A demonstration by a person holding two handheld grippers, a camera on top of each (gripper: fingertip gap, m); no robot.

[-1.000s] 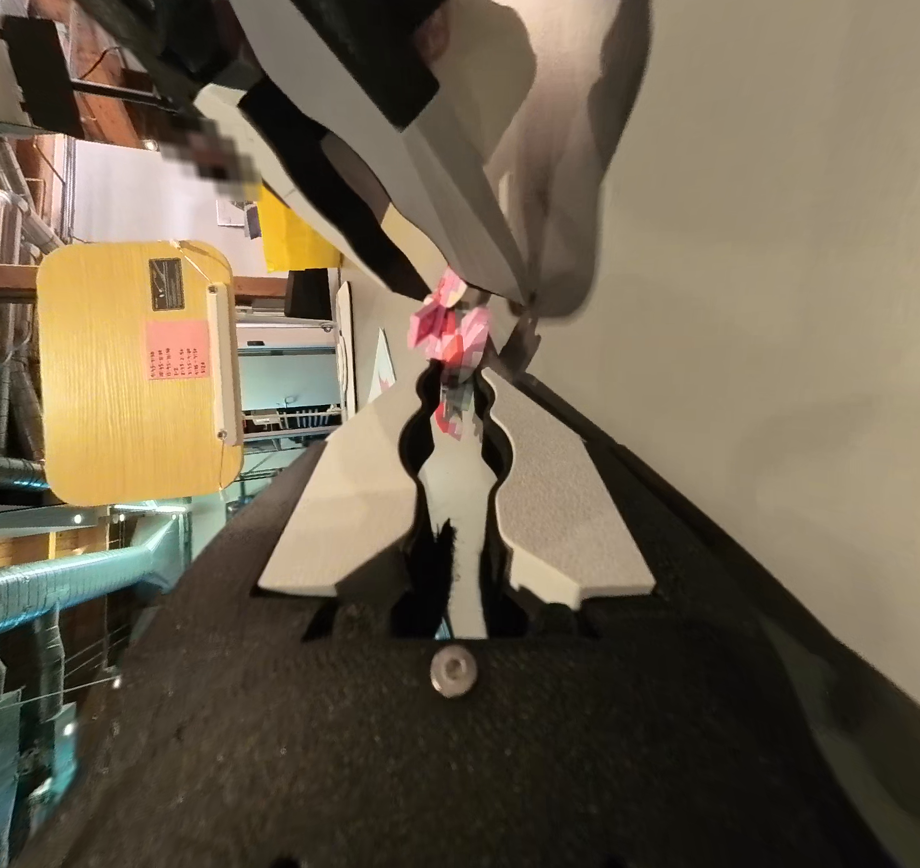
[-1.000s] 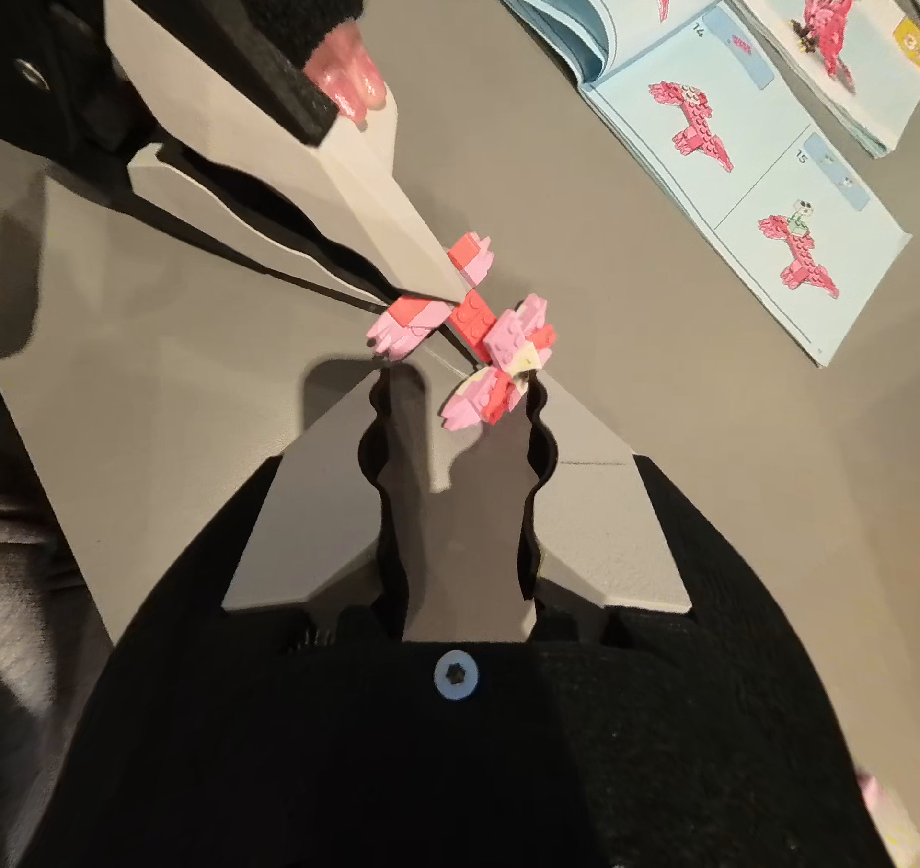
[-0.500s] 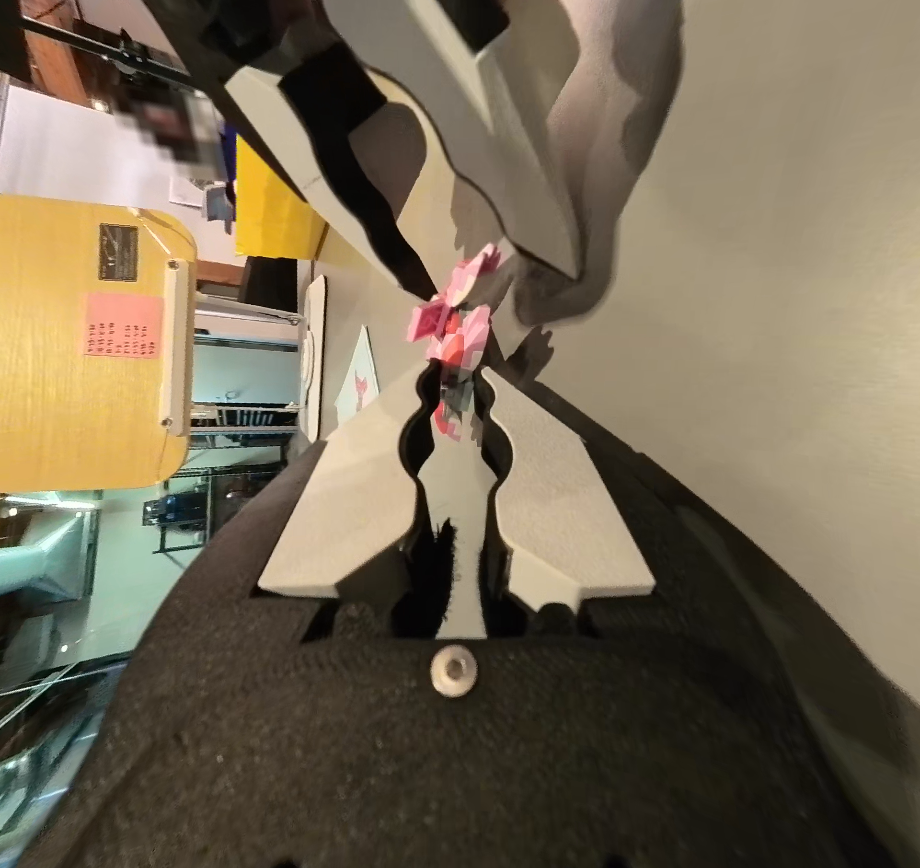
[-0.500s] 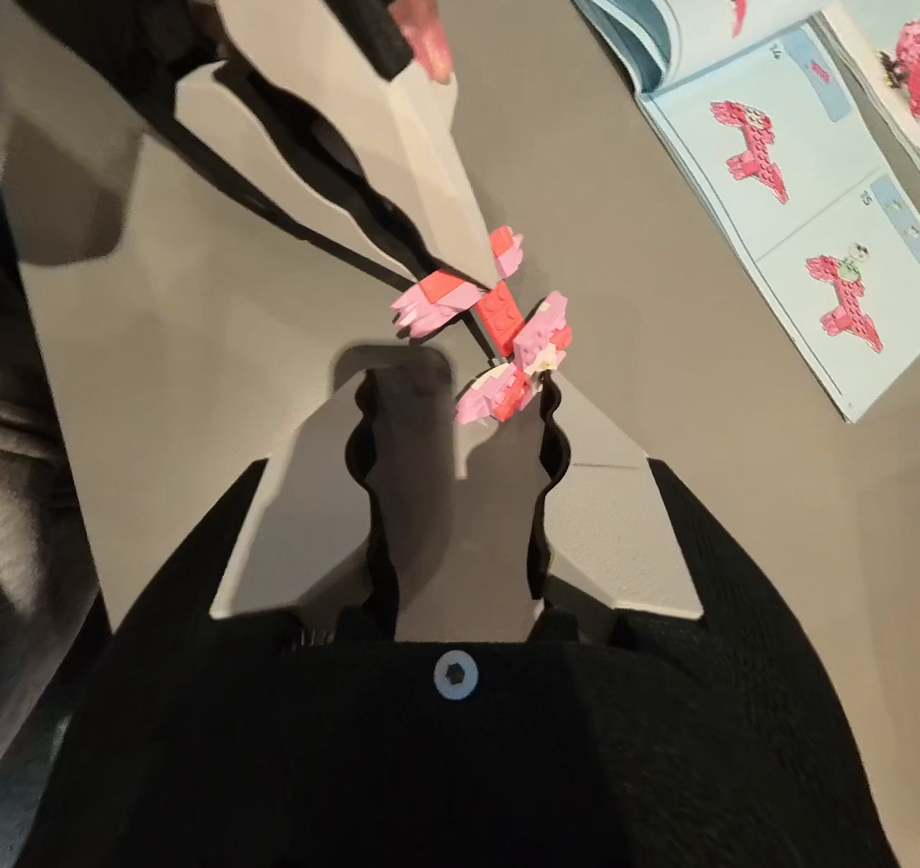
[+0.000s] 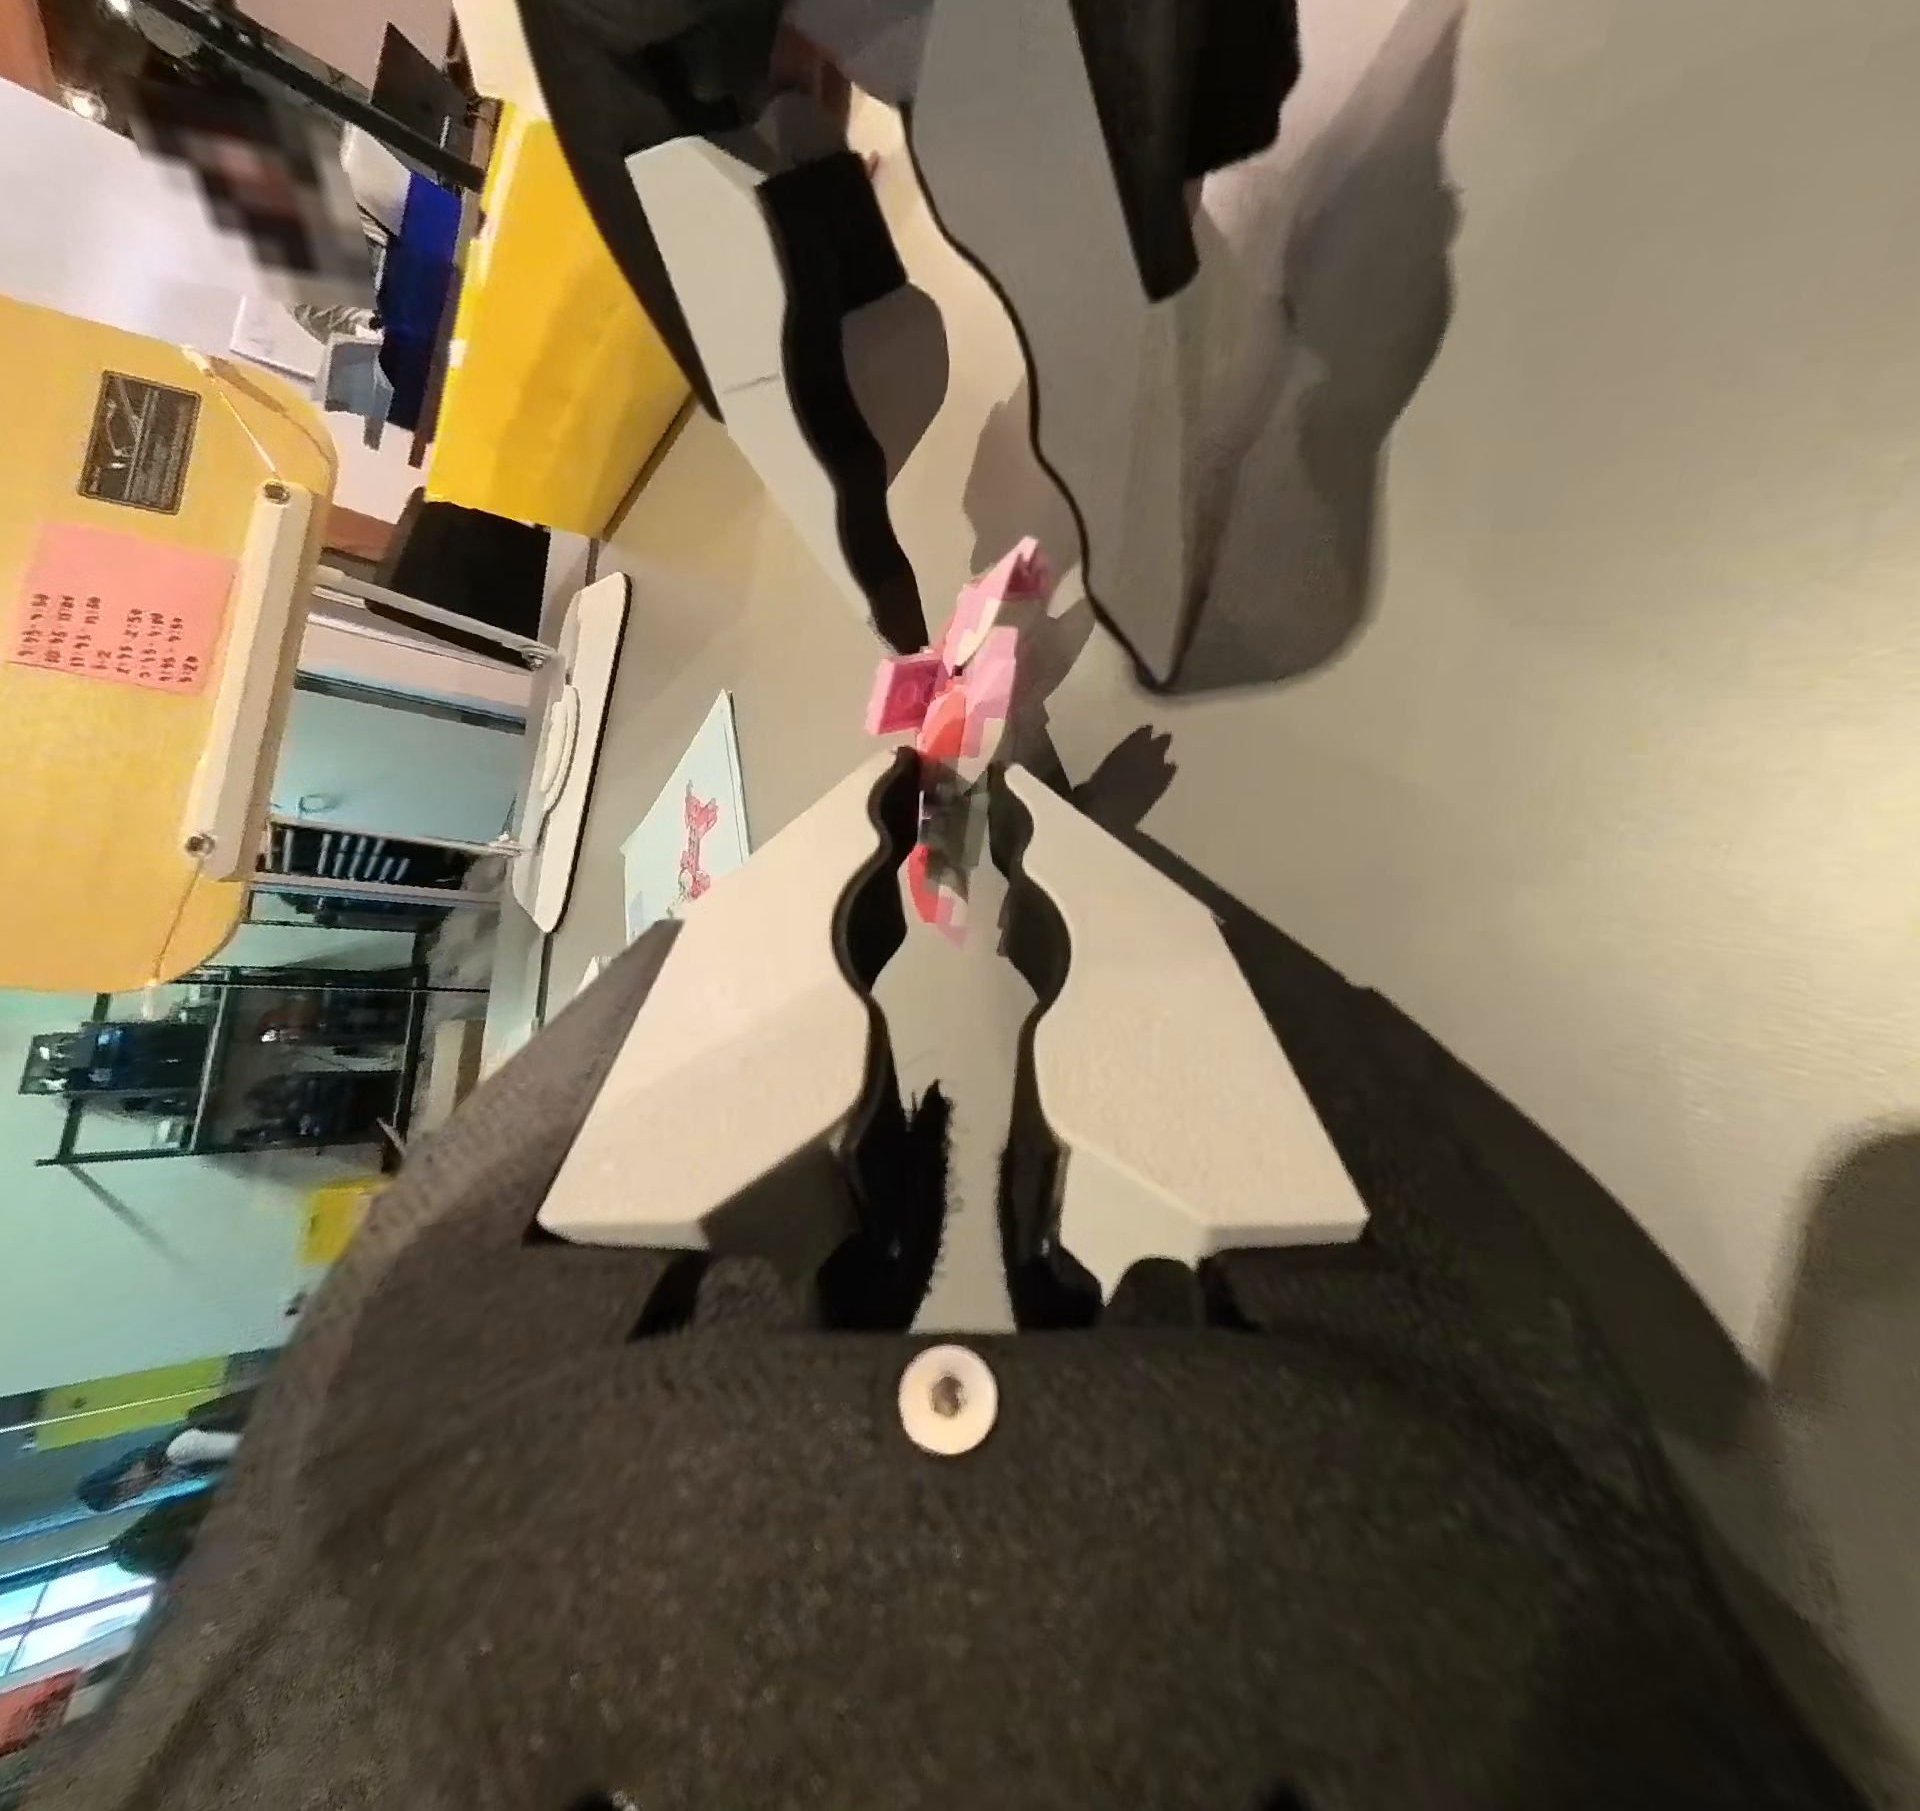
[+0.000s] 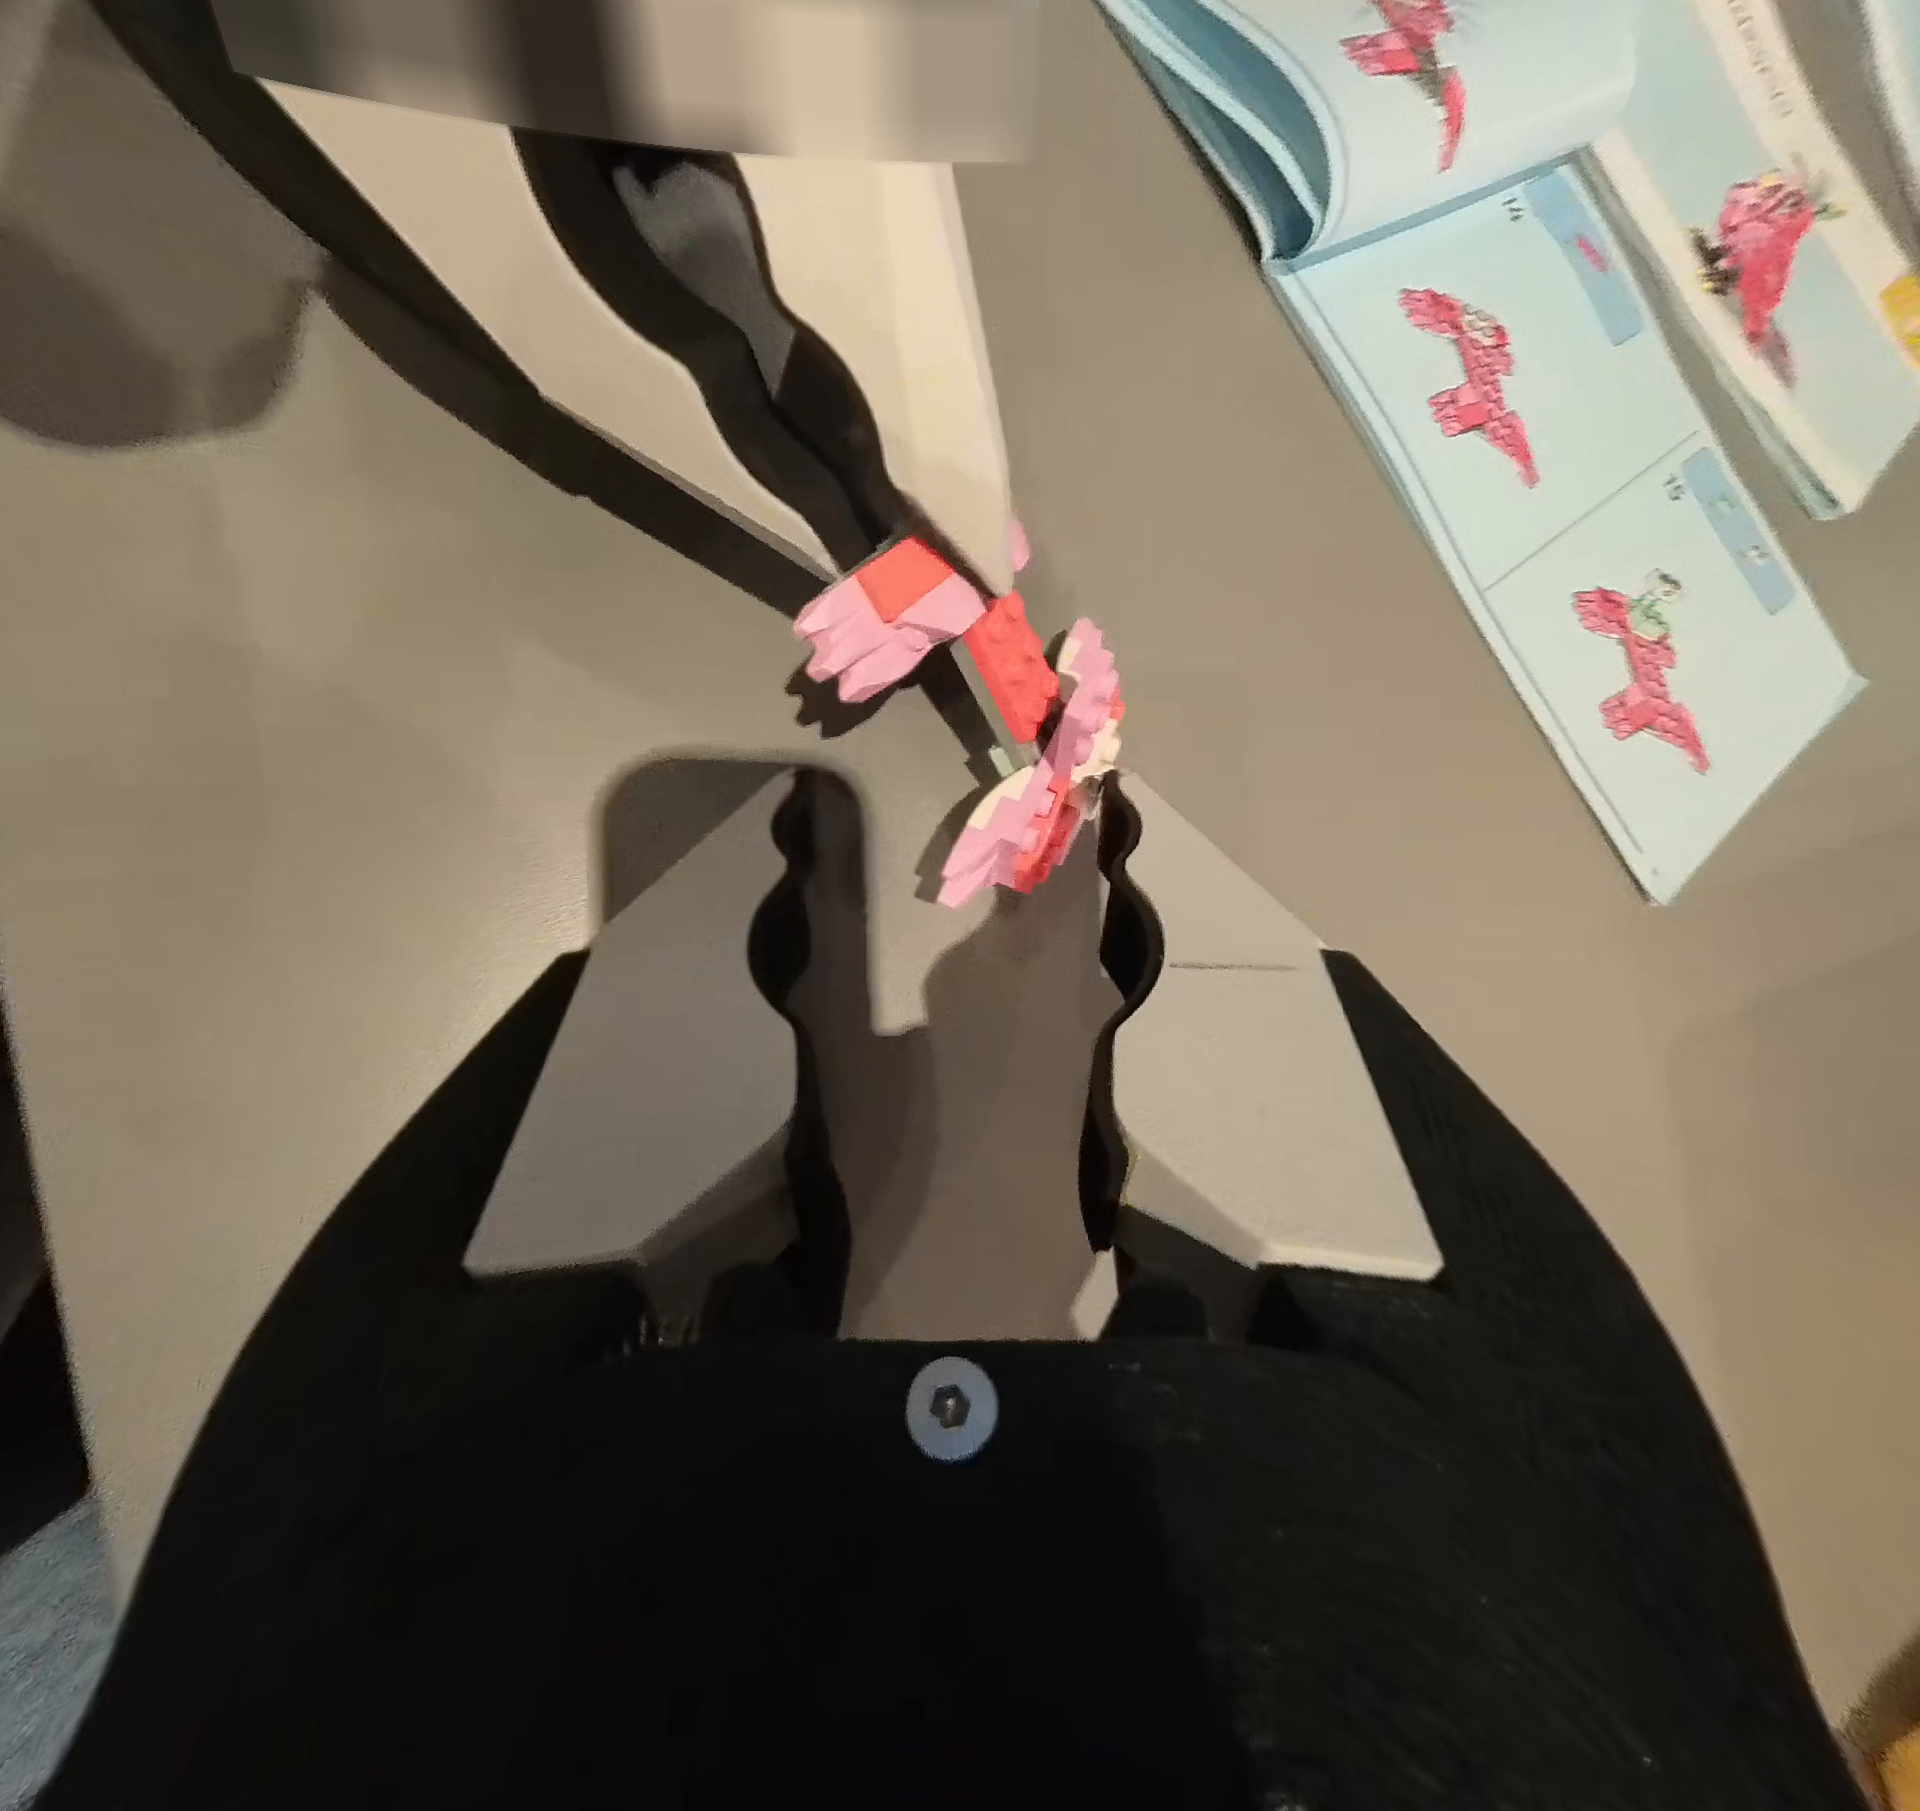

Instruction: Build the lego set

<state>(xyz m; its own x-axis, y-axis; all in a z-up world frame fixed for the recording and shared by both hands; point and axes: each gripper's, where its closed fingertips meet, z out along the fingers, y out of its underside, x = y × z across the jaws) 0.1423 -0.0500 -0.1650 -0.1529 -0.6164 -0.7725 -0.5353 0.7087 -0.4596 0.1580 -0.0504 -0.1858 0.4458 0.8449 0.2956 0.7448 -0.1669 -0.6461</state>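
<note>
A small pink and red lego model (image 6: 1013, 681) hangs in the air above the grey table (image 6: 312, 618). My left gripper (image 5: 948, 774) is shut on one end of the model (image 5: 951, 826). It reaches in from the upper left in the right wrist view (image 6: 925, 556). My right gripper (image 6: 966, 790) is open, and the model's pink wing lies against its right fingertip (image 6: 1127, 826). In the left wrist view the right gripper (image 5: 1023, 649) comes down from above with its open jaws on either side of the model's far end.
An open light-blue instruction booklet (image 6: 1558, 514) lies on the table to the right, with a second booklet (image 6: 1766, 151) beyond it. The booklet also shows in the left wrist view (image 5: 696, 805). A yellow wooden panel (image 5: 135, 618) stands off the table. My two grippers' fingertips are within a few centimetres of each other.
The model has stayed in my left gripper. The two grippers have turned relative to each other, and my right gripper's open jaws now straddle the model's far end. My right gripper has stayed open.
</note>
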